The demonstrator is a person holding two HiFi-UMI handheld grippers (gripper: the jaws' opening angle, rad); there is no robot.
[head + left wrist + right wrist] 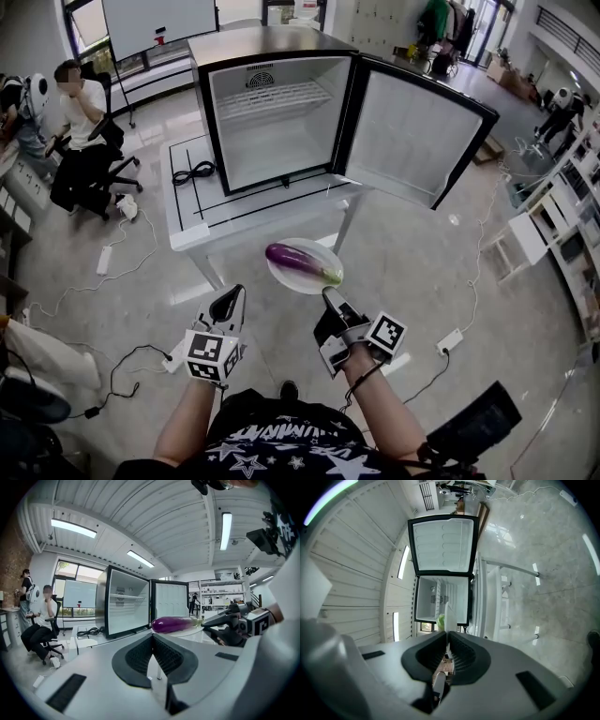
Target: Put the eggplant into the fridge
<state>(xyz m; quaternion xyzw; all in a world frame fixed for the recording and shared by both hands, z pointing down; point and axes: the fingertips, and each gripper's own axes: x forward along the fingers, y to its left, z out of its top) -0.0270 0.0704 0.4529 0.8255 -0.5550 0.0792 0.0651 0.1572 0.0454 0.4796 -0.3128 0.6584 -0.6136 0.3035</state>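
Precariously, the right gripper is clamping the plate by its rim and the left gripper is idling with its jaws together and empty, so any tilt is threatening to roll the eggplant off short of the fridge at twelve o'clock.

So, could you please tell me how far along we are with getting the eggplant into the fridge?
Done: the fridge stands with its door wide open, and the eggplant lies on a white plate. In hand: the right hand-held gripper is shut on the plate's rim, holding it up short of the fridge; the left hand-held gripper is shut and empty. Left: getting the eggplant inside.
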